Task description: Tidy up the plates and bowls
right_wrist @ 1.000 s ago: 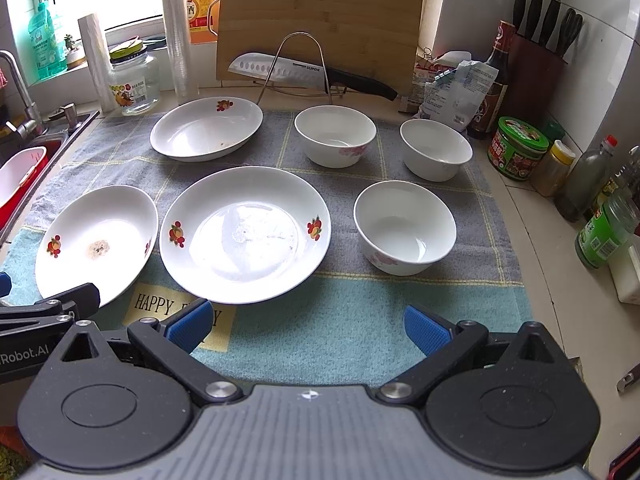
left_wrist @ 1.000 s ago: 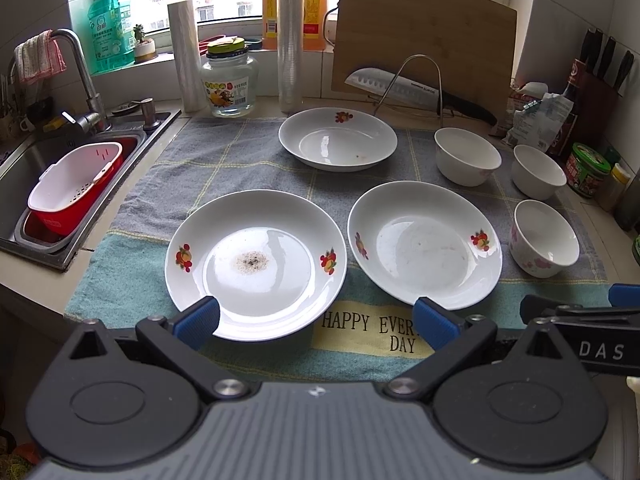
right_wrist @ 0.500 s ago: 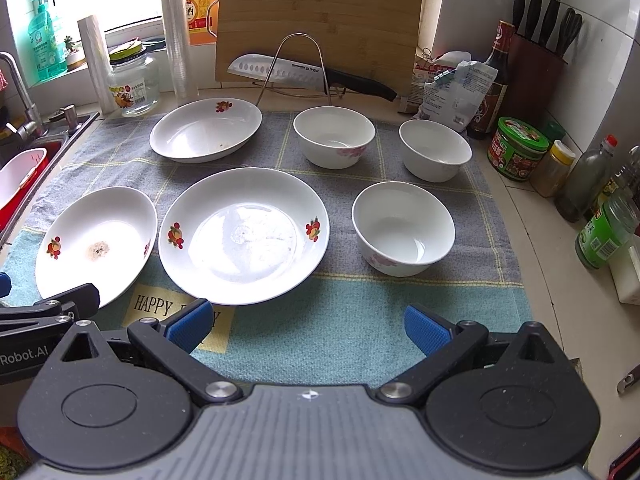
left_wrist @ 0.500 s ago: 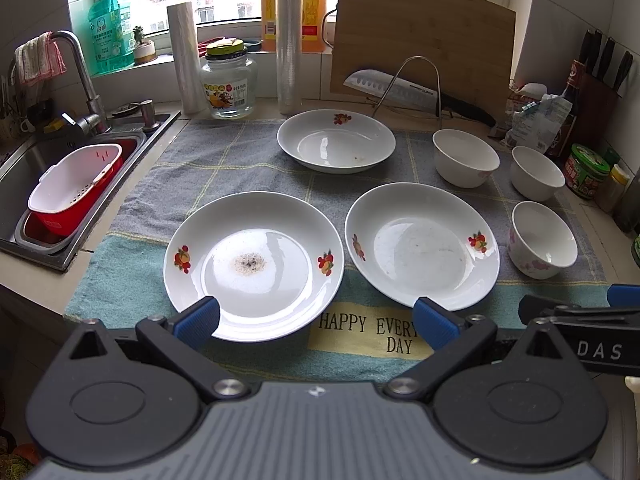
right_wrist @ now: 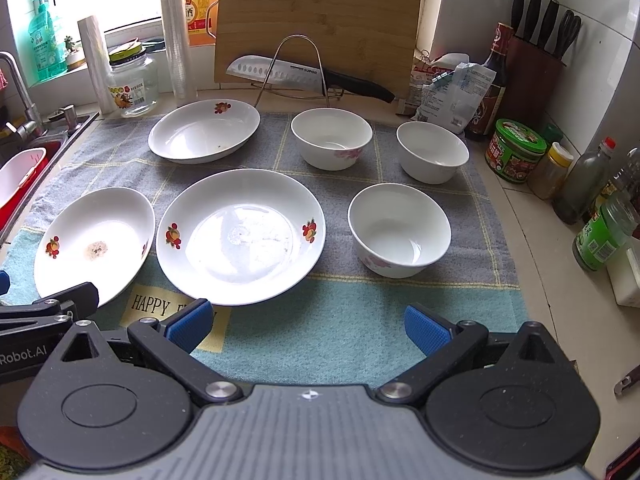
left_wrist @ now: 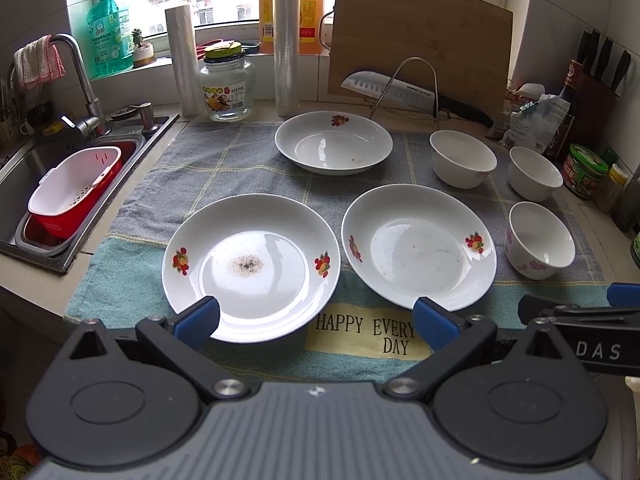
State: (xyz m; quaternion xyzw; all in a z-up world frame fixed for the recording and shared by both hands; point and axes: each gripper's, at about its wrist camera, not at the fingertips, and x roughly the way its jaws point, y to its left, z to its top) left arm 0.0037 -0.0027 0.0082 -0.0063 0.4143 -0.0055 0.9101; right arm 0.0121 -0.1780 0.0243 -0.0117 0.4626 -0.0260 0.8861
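Three plates (left_wrist: 251, 267), three bowls (left_wrist: 541, 239) on towel (left_wrist: 224, 160).

The left gripper's fingers (left_wrist: 198, 320) cover the soiled plate's (left_wrist: 252, 264) near rim.

Black left gripper (left_wrist: 314, 318) with blue fingertips (left_wrist: 198, 316), silver screws.

Counter (right_wrist: 532, 216) bears a towel (right_wrist: 320, 320) across most of its width, near edge reading "HAPPY EVERY DAY". On the towel: three plates (left_wrist: 251, 266), two at the near edge, one toward the back edge; three bowls (right_wrist: 399, 230) toward the right edge. All lie apart, none stacked.
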